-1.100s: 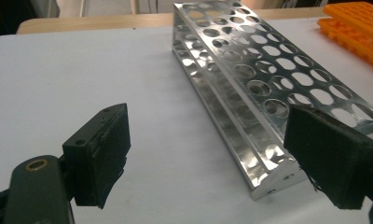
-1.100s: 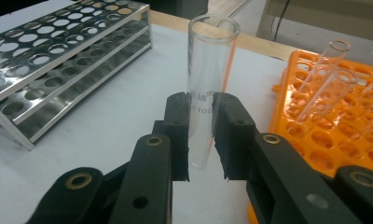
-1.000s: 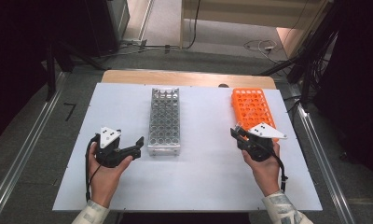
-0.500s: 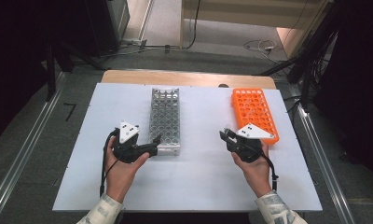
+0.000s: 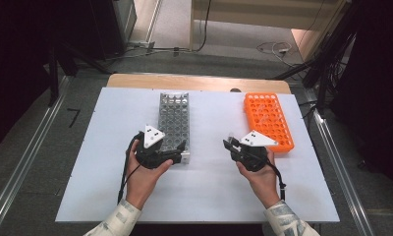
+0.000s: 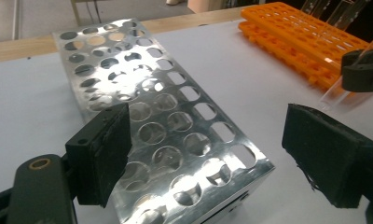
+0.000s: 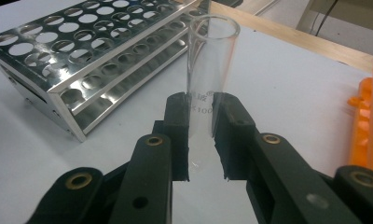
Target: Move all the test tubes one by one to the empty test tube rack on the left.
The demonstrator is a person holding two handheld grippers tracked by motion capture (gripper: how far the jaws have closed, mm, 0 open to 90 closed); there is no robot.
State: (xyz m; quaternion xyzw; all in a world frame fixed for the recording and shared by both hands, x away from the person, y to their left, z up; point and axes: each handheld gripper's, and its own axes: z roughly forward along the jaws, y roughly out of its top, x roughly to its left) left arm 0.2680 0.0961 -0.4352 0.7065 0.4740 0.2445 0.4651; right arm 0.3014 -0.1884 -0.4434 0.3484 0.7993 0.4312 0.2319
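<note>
A big white table (image 5: 111, 196) holds two racks. The shiny metal rack (image 5: 174, 123) sits near the middle. The orange rack (image 5: 268, 120) sits well apart, on the right side.

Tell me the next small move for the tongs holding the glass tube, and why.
Probably carry the right tongs toward the metal rack and line the clear test tube up over a hole. The tube is already clamped, the rack's holes look free, and the left tongs stand open around the rack's near end, seemingly ready to steady it.
</note>
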